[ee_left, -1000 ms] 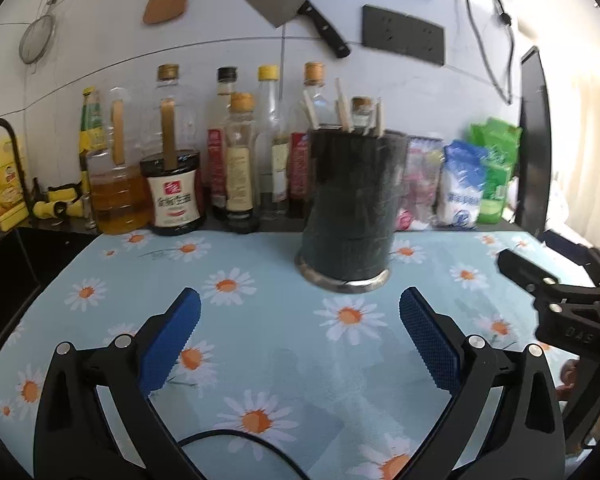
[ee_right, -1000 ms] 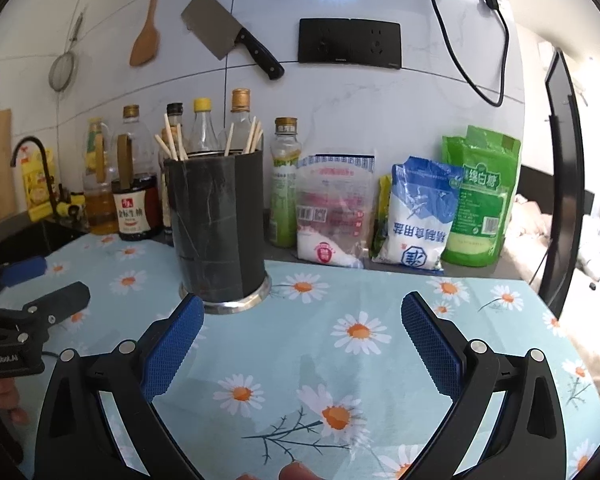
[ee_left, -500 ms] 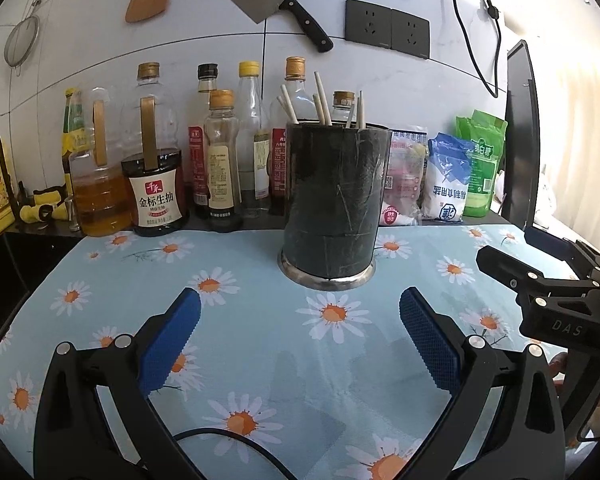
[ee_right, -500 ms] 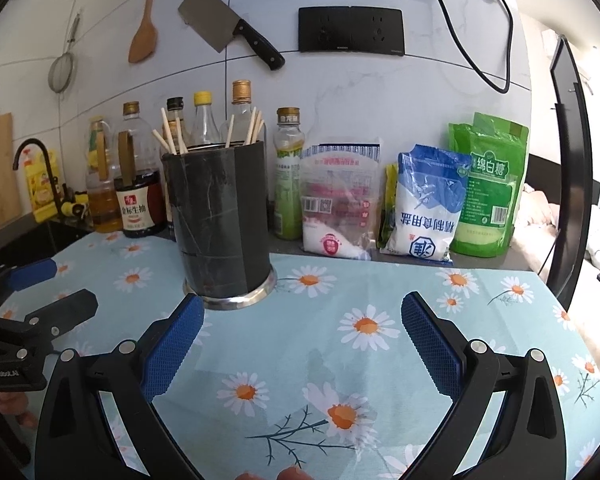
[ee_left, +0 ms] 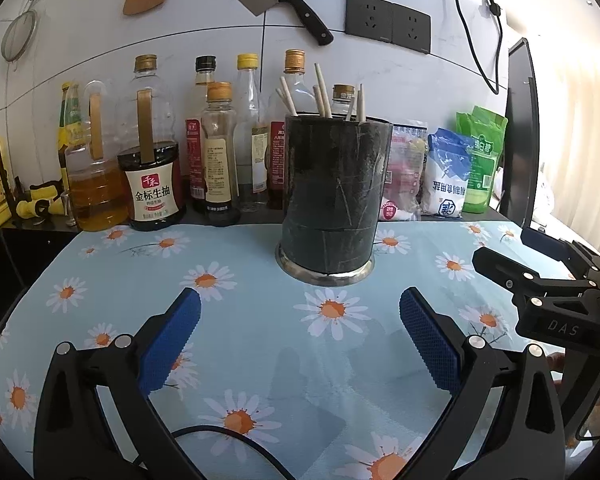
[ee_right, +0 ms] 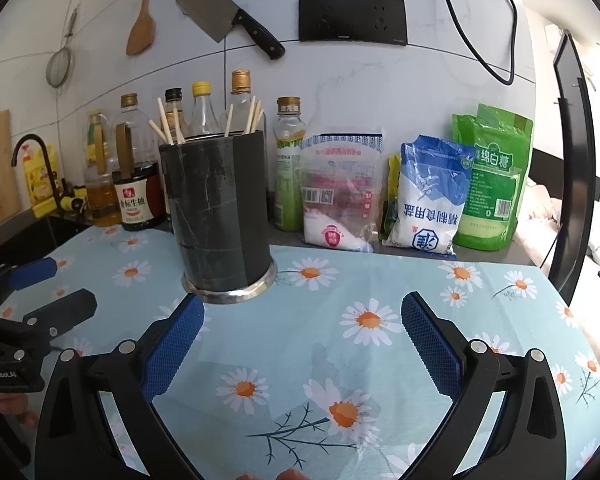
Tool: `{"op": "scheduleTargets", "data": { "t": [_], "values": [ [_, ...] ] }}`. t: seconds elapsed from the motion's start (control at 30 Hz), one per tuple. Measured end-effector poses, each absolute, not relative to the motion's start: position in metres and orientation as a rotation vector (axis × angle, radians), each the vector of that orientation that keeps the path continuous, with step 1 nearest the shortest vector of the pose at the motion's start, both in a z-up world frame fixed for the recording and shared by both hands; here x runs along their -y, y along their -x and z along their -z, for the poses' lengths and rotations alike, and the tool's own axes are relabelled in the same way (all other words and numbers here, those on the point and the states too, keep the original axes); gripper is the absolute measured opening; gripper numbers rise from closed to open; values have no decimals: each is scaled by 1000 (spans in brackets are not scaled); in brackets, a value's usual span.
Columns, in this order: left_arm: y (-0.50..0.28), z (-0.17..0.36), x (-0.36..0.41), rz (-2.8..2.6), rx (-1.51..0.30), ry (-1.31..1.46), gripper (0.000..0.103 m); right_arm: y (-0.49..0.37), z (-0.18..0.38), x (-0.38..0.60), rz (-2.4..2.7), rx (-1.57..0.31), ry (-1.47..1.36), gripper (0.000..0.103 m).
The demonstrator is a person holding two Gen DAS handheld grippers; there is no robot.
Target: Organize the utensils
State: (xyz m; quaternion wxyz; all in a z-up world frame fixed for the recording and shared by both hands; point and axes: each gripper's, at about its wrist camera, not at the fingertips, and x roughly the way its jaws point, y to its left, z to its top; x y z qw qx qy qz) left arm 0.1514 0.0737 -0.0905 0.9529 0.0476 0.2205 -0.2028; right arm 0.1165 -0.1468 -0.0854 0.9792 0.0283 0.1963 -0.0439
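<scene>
- We see the bench (ee_left: 260,320), covered by a light blue cloth printed with daisies, filling the lower half of both views.
- Along its far edge stands a row of bottles (ee_left: 216,148), with bags (ee_right: 428,196) of salt and sugar to their right, all against the tiled wall.
- On that wall hang a cleaver (ee_right: 224,16), a wooden spatula (ee_right: 142,24) and a small strainer (ee_right: 60,64).
- The dark holder (ee_left: 334,196) stands upright on the cloth on a metal base, just in front of the bottles.
- Our left gripper (ee_left: 300,336) hovers low over the cloth, its jaws spread wide with nothing between them; the holder sits ahead of it, near the middle.
- Our right gripper (ee_right: 302,336) also has its jaws spread and empty; the holder's base is just beyond the tip of its left finger (ee_right: 172,352), though we cannot tell whether they touch.
- Each gripper appears at the edge of the other's view, well apart.
- Wooden chopsticks (ee_left: 324,96) stand inside the holder, their tips leaning above the rim.
</scene>
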Motion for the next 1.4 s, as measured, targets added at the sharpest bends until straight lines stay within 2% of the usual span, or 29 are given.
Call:
{"op": "scheduleTargets", "data": {
  "t": [1.17,1.4],
  "values": [
    [-149,90,-79,388,-426,-78,97,-122,88,145,71,-424,-49,95],
    [-152,94,-83,378,-474,-48,97,-121,87,143,67,-417,-37,95]
  ]
}}
